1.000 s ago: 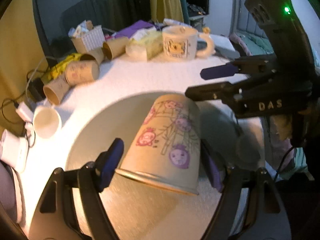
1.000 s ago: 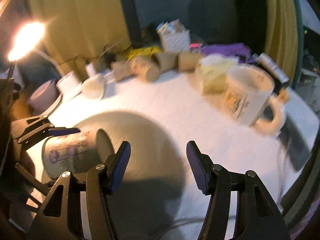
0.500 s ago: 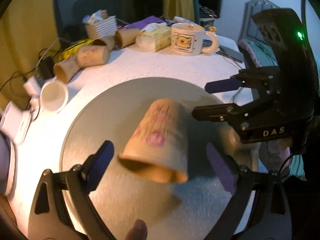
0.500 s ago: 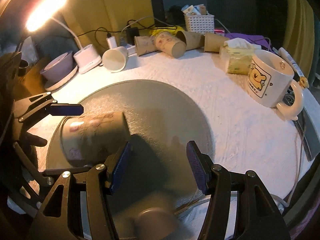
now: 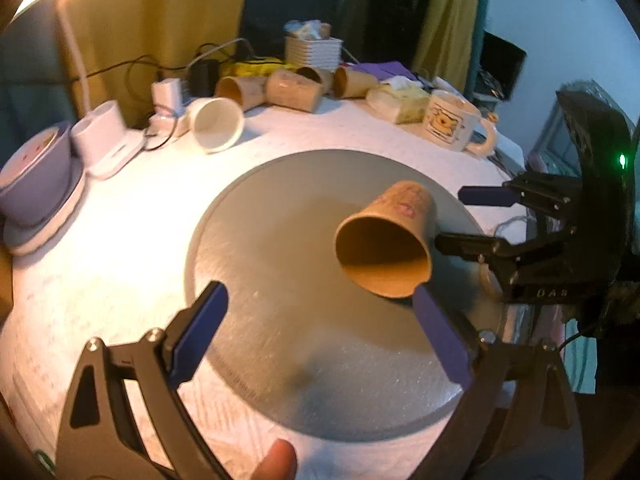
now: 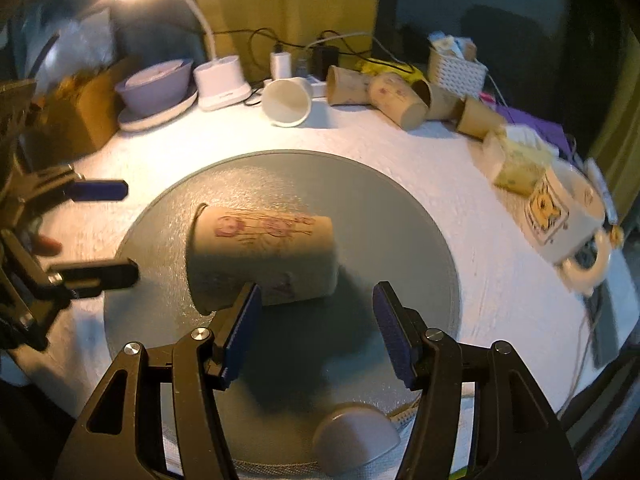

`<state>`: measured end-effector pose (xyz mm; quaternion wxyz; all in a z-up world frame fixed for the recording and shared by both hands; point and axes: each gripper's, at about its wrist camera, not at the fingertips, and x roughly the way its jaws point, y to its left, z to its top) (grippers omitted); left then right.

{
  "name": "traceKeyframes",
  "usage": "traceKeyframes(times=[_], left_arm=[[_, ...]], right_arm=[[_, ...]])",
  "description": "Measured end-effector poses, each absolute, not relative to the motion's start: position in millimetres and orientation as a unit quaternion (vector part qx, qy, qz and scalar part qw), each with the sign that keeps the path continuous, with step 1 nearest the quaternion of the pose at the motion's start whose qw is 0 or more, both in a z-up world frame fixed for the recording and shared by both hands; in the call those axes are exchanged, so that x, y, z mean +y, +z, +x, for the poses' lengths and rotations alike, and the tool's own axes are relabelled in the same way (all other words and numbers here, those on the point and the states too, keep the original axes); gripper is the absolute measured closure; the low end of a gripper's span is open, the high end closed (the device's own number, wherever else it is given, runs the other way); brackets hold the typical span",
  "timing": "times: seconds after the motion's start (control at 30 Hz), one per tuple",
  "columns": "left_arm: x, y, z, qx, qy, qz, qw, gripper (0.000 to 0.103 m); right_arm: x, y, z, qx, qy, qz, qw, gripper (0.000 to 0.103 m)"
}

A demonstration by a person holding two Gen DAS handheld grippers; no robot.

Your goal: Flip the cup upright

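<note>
A tan paper cup (image 5: 390, 242) with pink flower drawings lies on its side on the round grey mat (image 5: 280, 264), its open mouth toward my left gripper. It also shows in the right wrist view (image 6: 260, 256) on the mat (image 6: 380, 220). My left gripper (image 5: 320, 336) is open and empty, just in front of the cup's mouth. My right gripper (image 6: 316, 332) is open and empty, close beside the cup's bottom end. The right gripper shows in the left wrist view (image 5: 472, 220), and the left gripper in the right wrist view (image 6: 104, 232).
Several paper cups (image 5: 292, 88) lie at the back of the white table, with a white cup (image 5: 216, 124), a bear mug (image 5: 452, 126), a tissue pack (image 5: 400, 100), a basket (image 5: 314, 50), a lamp base (image 5: 106, 140) and a purple bowl (image 5: 32, 176). A small round grey object (image 6: 356, 440) sits near the mat's front.
The left gripper has opened and let go of the cup, then pulled back. The cup now lies on its side on the mat. The right gripper stayed open beside it.
</note>
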<state>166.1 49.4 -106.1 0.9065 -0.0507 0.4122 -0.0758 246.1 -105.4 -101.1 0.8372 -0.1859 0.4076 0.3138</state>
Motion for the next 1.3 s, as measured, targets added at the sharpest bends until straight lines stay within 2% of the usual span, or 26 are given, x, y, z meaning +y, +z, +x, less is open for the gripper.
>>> traceKeyframes(times=[0.03, 0.23, 0.7, 1.3], left_arm=[[53, -106, 163, 0.410, -0.075, -0.057, 0.907, 0.008], [72, -110, 155, 0.396, -0.062, -0.096, 0.911, 0.008], [128, -115, 156, 0.355, -0.023, -0.176, 0.918, 0.008], [165, -137, 163, 0.352, 0.003, -0.246, 0.903, 0.008]], right_arm=[[-101, -101, 244, 0.404, 0.314, -0.200, 0.836, 0.031], [-68, -99, 233, 0.367, 0.330, -0.299, 0.817, 0.029], [9, -113, 249, 0.305, 0.364, -0.486, 0.734, 0.029], [72, -149, 308, 0.331, 0.371, -0.618, 0.609, 0.029]])
